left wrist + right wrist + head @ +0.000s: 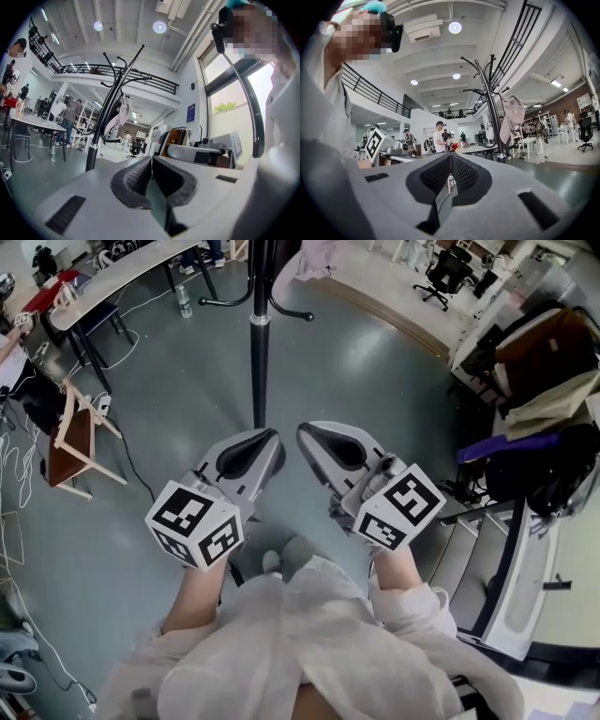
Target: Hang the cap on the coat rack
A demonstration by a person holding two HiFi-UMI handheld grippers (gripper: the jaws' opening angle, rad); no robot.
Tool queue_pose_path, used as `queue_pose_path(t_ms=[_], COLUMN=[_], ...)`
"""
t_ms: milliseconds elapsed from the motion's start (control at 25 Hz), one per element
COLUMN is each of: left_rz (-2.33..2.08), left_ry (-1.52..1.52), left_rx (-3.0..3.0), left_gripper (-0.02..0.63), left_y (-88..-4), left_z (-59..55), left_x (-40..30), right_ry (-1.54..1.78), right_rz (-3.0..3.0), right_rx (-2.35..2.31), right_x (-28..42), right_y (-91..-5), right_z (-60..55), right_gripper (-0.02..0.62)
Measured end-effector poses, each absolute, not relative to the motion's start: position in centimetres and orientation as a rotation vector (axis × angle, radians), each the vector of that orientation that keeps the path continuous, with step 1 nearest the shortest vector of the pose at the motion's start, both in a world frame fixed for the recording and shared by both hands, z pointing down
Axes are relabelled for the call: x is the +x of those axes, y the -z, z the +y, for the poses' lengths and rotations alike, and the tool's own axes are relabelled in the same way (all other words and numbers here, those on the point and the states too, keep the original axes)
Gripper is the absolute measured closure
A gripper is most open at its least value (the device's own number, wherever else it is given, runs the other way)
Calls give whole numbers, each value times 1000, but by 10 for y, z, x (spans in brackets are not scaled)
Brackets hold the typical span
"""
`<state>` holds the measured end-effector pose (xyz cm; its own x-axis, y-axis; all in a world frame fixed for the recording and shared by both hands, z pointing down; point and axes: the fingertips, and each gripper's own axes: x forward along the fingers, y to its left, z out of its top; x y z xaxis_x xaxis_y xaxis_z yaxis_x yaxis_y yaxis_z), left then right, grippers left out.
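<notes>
Hanging on the black coat rack [260, 343], the pale cap [513, 117] droops over a glossy grey floor [187, 399] in an open workshop; left gripper [270, 439] and right gripper [305, 432] are both clenched, empty.

This is looking like an open lab-office. A desk [112, 277] and a swivel chair [445, 273] are standing about. A railed mezzanine [140, 78] is running overhead.

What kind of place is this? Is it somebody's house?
Not a house. It looks like a big open workplace, maybe a lab or office hall. You can see a long work table, a rolling office chair and an upstairs balcony with a black railing under a very high ceiling.
</notes>
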<state>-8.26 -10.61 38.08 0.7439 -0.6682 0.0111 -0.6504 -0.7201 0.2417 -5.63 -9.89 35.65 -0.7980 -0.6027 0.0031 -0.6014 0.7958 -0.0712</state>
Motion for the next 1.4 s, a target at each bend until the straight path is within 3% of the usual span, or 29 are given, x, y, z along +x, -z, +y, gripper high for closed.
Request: queue_pose_path(t_ms=[1400], left_rz=[-1012], left_ry=[-27], left_rx=[2580], left_gripper=[589], left_y=[-429], left_z=[-102], left_x=[-26], right_ry=[306], right_rz=[3174], right_rx=[-875], right_x=[-24], right_y=[-422], right_z=[-103], right_gripper=[591])
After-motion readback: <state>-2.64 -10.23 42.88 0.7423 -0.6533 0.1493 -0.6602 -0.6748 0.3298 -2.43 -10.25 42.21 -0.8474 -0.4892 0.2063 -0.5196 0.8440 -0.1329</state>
